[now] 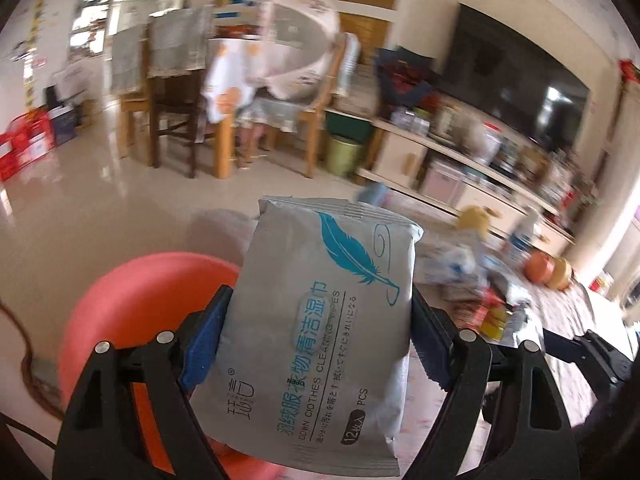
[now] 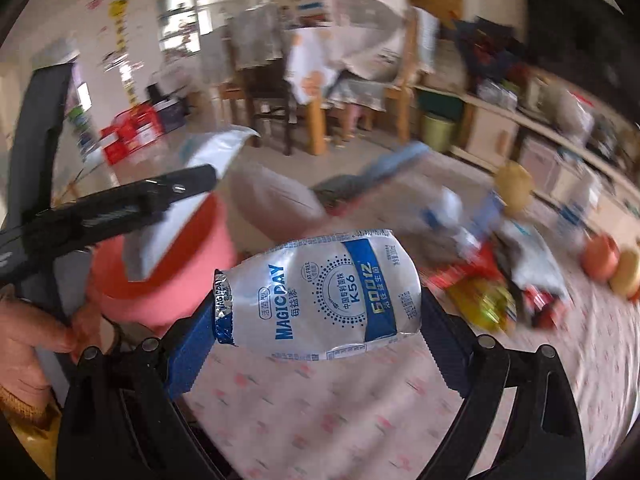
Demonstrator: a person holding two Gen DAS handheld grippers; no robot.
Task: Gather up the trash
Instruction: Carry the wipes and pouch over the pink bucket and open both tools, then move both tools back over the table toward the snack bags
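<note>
Wipes packet [image 1: 320, 320] sits upright between the blue pads of the left gripper [image 1: 320, 336], clamped across its width, jaws standing wide because the packet itself is wide. Grip is low on the packet, so most of its grey face and feather print stands clear above the pads. Pink bin [image 1: 132, 320] lies directly behind and below the packet in the left wrist view; judged, the packet is being carried toward it for dropping.

Right gripper [image 2: 316, 328] is clamped on a silver and blue pouch [image 2: 320, 292], crumpled, lying crosswise with one sealed end against the left pad. The pouch looks empty and light, so a pinch across its middle is enough to hold it. In the right wrist view the pink bin [image 2: 168, 280] is up and to the left, with the left gripper and its packet reaching over its rim. A hand [image 2: 32, 344] shows at the left edge.

Remaining trash [image 2: 504, 280], wrappers in red, yellow and grey, lies heaped on the patterned cloth [image 2: 360, 412] to the right, well apart from the bin. Two round fruits [image 2: 612, 264] rest beyond the heap. Background is blurred in both views.

Judgement: both loads near the bin, neither yet released.
</note>
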